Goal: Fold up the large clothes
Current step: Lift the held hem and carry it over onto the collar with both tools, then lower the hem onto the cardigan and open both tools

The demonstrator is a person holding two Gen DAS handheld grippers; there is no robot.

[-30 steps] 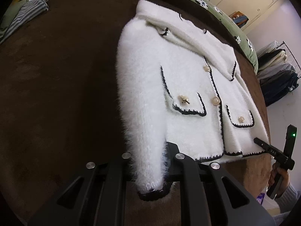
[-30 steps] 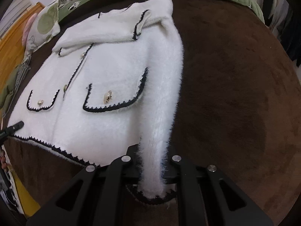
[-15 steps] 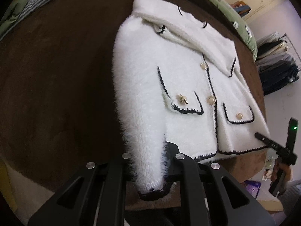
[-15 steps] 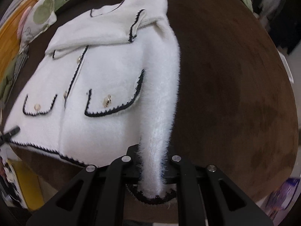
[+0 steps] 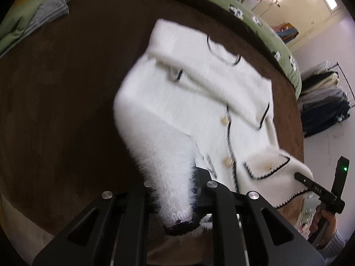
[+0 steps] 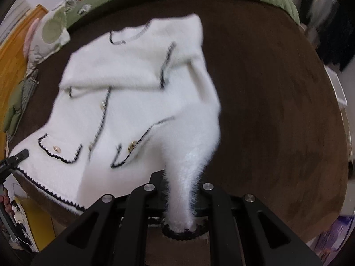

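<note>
— Where is the fluffy white knit jacket with black trim [image 5: 199, 102]?

— On the brown plush blanket [image 5: 55, 102], its lower part lifted off it.

— And the hands?

— The left gripper [image 5: 177, 199] points steeply down, clamped on one sleeve cuff [image 5: 179, 221]. The right gripper [image 6: 180, 201], equally steep, pinches the other sleeve cuff [image 6: 180, 226]. The person's right hand [image 5: 326, 219] wraps its handle.
</note>
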